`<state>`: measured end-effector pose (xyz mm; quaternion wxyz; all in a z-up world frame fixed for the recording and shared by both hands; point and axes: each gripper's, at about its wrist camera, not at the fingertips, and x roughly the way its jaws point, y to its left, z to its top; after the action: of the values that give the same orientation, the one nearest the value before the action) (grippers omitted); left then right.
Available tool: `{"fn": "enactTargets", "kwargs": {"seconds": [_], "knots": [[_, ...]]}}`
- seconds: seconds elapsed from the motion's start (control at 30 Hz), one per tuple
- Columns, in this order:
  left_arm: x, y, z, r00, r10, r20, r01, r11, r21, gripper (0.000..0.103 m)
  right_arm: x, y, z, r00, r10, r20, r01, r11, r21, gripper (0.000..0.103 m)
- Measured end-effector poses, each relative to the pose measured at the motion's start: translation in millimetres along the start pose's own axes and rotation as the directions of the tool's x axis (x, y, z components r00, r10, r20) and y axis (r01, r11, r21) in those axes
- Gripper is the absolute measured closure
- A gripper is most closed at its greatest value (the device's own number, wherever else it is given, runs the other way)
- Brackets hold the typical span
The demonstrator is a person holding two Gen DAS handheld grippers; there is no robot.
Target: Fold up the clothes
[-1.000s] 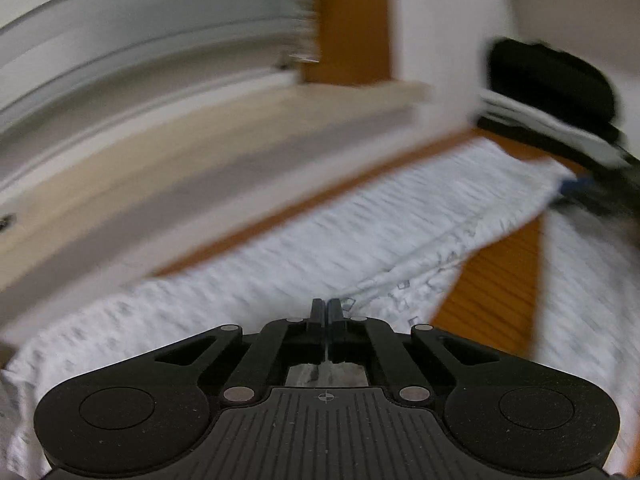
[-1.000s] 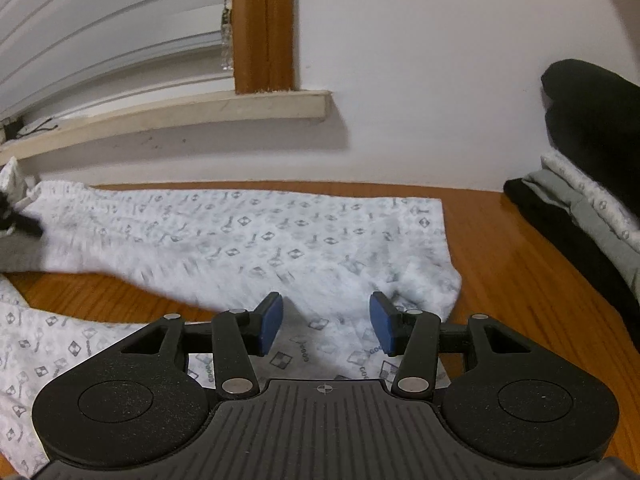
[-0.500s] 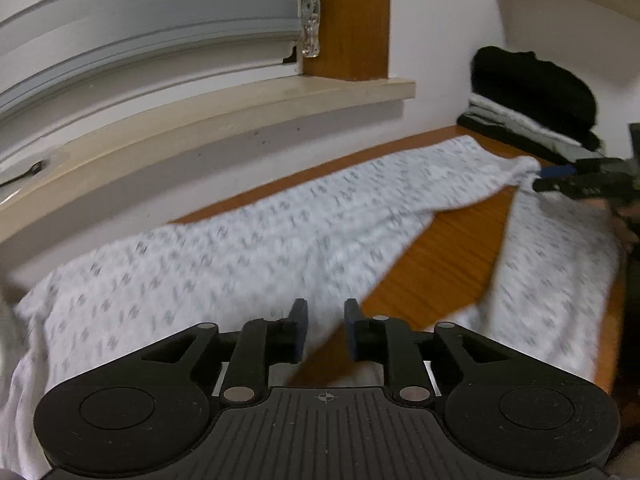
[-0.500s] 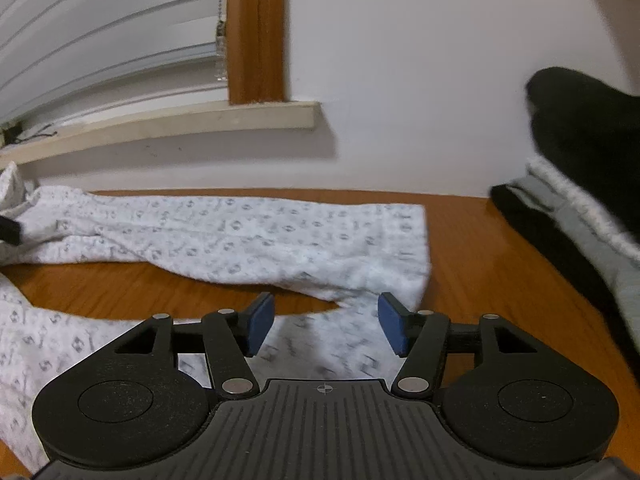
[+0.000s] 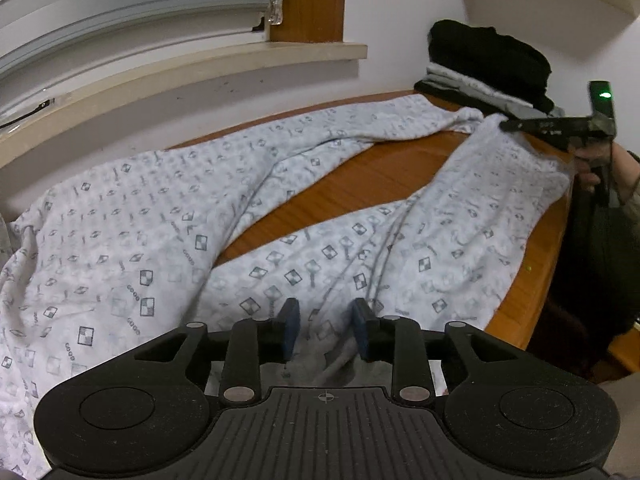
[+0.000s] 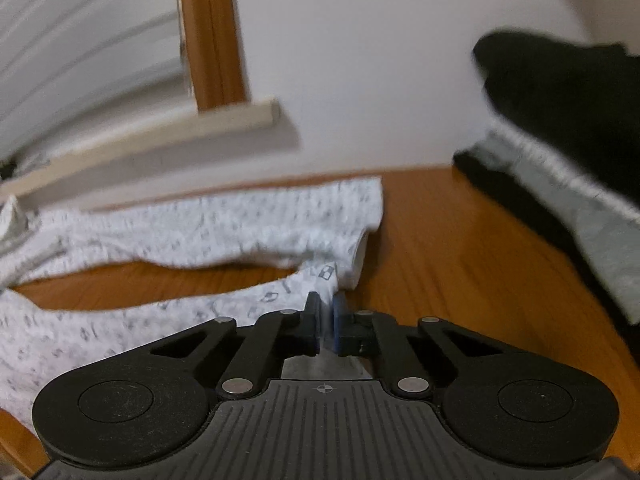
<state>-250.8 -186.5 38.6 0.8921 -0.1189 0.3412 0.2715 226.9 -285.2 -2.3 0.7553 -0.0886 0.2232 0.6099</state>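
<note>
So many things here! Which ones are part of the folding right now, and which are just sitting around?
In the job:
- white patterned fabric trousers
- left gripper, open above them
- right gripper, shut on a trouser-leg end
- wooden table underneath

Lying about:
- stack of black and grey folded clothes
- pale window sill

Soft matt printed cloth pyjama trousers lie across a glossy, grained wooden bench. Each tool is matt black plastic with blue pads and small metal pins.
</note>
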Motion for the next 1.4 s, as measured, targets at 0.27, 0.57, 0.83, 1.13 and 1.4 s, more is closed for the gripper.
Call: {"fn": "enactTargets", "kwargs": {"seconds": [0.27,0.57,0.83,1.13,1.4], "knots": [[-12.5,-4.4,-0.6,0.997,-0.011,0.077,0.008,1.0,0.029,0.099,-46.4,-11.9,-9.7,0.993,-0.033,0.117,0.03,0.999,0.027,0.097],[-43.6,2.1,33.2,0.97,0.02,0.241,-0.022,1.0,0.005,0.099,-69.7,-19.3,-8.0,0.991,-0.046,0.127,0.046,0.999,0.006,0.097],[-59.8,-7.8,61.4,0.944,0.028,0.329,-0.046,0.998,0.044,0.099,-104.6,-22.4,11.3,0.973,-0.048,0.224,0.04,0.999,0.036,0.098],[-12.9,35.7,119.1,0.946,0.096,0.31,-0.112,0.993,0.034,0.099,-92.6,-27.6,73.0,0.966,-0.098,0.241,0.092,0.995,0.032,0.098],[76.1,85.2,102.8,0.982,0.14,0.128,-0.131,0.988,-0.077,0.099,8.6,-36.7,55.8,0.99,-0.137,0.027,0.135,0.989,0.063,0.08]]}}
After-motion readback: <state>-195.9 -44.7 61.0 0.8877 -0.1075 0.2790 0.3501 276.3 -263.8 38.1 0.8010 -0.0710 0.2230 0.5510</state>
